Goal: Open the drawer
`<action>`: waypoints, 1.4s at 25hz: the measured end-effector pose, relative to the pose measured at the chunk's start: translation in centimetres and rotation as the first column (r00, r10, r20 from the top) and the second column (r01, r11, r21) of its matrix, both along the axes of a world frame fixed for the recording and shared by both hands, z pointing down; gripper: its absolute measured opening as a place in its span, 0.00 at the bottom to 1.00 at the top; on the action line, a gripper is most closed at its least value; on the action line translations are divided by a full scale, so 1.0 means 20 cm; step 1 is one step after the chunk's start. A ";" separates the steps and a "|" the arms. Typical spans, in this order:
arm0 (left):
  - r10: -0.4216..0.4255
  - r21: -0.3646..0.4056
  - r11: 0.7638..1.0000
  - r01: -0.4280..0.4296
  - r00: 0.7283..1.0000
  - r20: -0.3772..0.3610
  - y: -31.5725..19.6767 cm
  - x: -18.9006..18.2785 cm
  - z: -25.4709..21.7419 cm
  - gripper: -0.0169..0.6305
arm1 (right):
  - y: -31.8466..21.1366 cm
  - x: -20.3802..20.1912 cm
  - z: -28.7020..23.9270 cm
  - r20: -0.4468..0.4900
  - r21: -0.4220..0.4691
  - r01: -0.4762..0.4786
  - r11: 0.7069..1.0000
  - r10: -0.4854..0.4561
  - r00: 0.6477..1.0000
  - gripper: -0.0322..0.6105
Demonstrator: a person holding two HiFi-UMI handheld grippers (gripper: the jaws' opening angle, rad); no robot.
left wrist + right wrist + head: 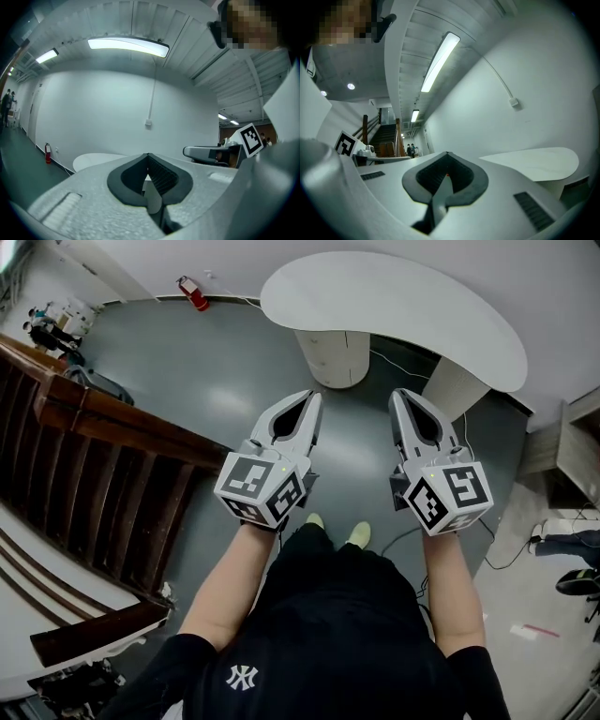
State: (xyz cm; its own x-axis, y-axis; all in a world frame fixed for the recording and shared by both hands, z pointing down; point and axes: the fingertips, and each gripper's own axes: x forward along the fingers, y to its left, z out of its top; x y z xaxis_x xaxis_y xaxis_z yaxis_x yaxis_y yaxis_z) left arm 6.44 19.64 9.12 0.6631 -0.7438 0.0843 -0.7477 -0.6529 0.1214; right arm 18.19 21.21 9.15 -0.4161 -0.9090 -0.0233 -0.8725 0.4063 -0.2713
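Observation:
A white curved table (394,306) stands ahead on a rounded white pedestal (333,357). Faint seams run across the pedestal, and I cannot tell whether they are drawer fronts. My left gripper (314,396) and right gripper (397,393) are held side by side above the grey floor, short of the table, both pointing at it. Each is shut with nothing between its jaws. In the left gripper view the jaw tips (148,154) meet in front of the table top (101,160). The right gripper view shows shut tips (447,153) with the table top (534,161) to the right.
A dark wooden stair railing (103,446) runs along the left. A red fire extinguisher (194,294) sits by the far wall. People (52,329) stand far off at the left. Shelving (572,451) and cables (511,554) lie at the right.

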 end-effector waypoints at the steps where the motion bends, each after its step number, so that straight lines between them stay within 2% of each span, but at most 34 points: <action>1: -0.003 -0.003 1.000 0.003 1.000 0.002 0.00 0.00 0.01 0.04 | -0.01 0.00 0.01 0.009 -0.006 0.003 1.000 -0.003 1.000 0.07; 7: -0.027 -0.020 0.999 0.027 1.000 0.011 -0.06 -0.04 0.07 0.04 | -0.09 -0.04 0.05 0.018 -0.027 0.030 0.999 -0.029 0.999 0.07; 14: -0.011 -0.038 0.999 0.011 1.000 0.015 -0.23 -0.08 0.15 0.04 | -0.28 -0.16 0.12 -0.017 -0.056 0.044 0.997 -0.045 0.999 0.07; 20: 0.011 -0.062 0.998 -0.011 1.000 0.007 -0.54 -0.17 0.26 0.04 | -0.55 -0.35 0.17 -0.026 -0.039 0.092 0.995 -0.093 0.995 0.07; 27: 0.038 -0.076 0.996 -0.035 0.999 0.035 -0.94 -0.34 0.45 0.04 | -0.96 -0.58 0.33 -0.062 -0.111 0.038 0.993 -0.046 0.997 0.07; 31: 0.058 -0.082 0.995 -0.055 0.998 0.031 -1.13 -0.44 0.57 0.04 | -1.14 -0.72 0.43 -0.101 -0.111 0.030 0.993 -0.042 0.994 0.07; 35: 0.083 -0.072 0.994 -0.080 0.995 0.046 -1.31 -0.46 0.70 0.04 | -1.30 -0.80 0.52 -0.120 -0.114 0.027 0.993 -0.041 0.992 0.07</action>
